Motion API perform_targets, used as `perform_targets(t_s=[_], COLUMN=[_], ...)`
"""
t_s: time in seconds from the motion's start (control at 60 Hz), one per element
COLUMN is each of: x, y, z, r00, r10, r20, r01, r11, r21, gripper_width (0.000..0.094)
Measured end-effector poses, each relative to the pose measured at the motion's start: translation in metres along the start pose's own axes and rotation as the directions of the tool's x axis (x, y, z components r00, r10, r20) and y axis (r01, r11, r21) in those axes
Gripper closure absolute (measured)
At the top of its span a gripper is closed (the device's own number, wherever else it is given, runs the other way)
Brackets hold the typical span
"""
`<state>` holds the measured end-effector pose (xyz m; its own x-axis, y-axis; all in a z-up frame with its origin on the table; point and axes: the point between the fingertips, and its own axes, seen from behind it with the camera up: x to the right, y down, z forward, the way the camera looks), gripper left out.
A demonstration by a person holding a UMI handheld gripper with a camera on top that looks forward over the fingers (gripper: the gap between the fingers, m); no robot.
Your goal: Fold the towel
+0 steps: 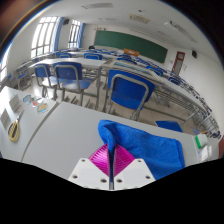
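Gripper (111, 170) at bottom centre of frame: both magenta pads (100, 160) are pressed nearly together, and a pinch of the blue towel (150, 145) appears to sit between them. The view is tight there, so I read that as clamped on cloth, not certain.

The towel spreads from the fingertips toward lower right, lying on the white table (60, 135). It looks bunched and partly raised at the grip, not flat.

Step in hand, as I judge it: a corner or edge is held, fold stroke under way or about to start. Next move calls for carrying the held edge across to the far edge of the towel, keeping it low, laying it down aligned, then opening up.

Left of frame on the table: a yellow tape roll (13, 129) and small clutter. Beyond, mid frame: blue chairs (128, 92) and rows of desks. Upper centre, far wall: green chalkboard (128, 40). Upper left: windows (42, 36).
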<state>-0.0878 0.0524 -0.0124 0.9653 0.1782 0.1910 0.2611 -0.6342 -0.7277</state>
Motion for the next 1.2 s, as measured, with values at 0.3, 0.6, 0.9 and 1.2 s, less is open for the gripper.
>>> perform_targets(t_s=[0.3,0.6,0.9,1.2], x=[-0.028,0.080,0.177,0.116], y=[-0.051,-0.061,-0.023,-0.025], z=[-0.045,-0.054,-0.099,-0.218], r00=[0.952,0.944,0.959,0.940], r10=[0.229,0.316,0.239,0.282], r20=[0.202,0.097,-0.150,-0.190], r01=[-0.230,-0.319,-0.239,-0.282], r11=[0.973,0.948,0.971,0.959], r21=[-0.023,0.016,0.020,0.029], gripper_width=[0.0925,0.0712,0.0087,0.0086])
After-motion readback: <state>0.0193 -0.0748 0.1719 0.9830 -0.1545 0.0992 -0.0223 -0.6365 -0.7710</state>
